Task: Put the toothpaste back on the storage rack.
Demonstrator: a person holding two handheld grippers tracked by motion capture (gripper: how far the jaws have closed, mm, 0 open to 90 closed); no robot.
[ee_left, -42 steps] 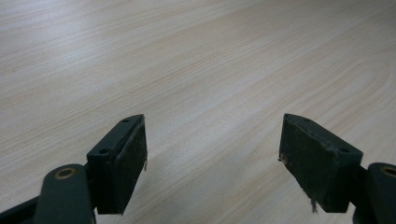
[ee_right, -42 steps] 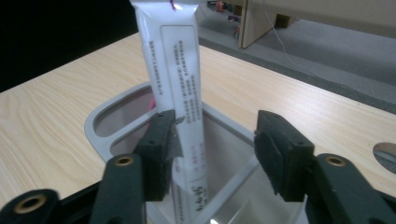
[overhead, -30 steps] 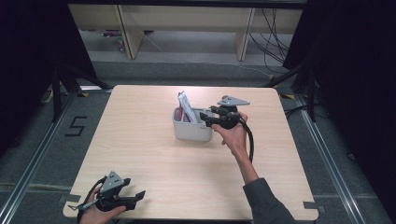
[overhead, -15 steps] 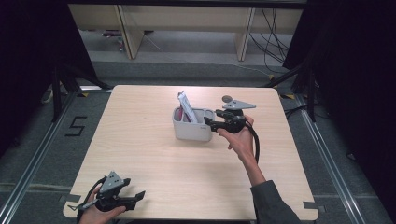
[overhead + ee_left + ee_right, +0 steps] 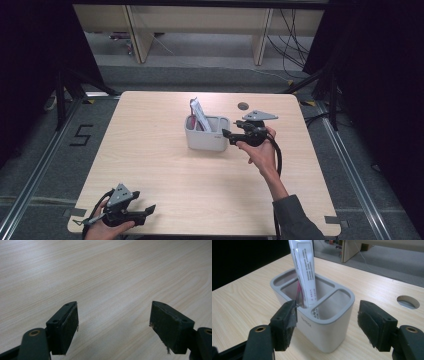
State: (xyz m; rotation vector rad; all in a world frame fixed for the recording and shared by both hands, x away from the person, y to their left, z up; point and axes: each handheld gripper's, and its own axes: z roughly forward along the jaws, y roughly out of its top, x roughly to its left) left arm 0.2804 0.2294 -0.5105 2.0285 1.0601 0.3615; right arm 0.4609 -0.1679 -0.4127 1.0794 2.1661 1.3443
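The right gripper (image 5: pixel 227 134), its jaws just opening wide, has let go beside the holder (image 5: pixel 317 315); next it should withdraw. The left gripper (image 5: pixel 113 322) is wide open

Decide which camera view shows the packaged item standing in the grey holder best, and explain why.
The right gripper view: the white packet fills the frame close up, its printed text and pink contents visible, standing in the middle compartment of the grey holder. The high view shows it small and far off. The left gripper view faces bare table.
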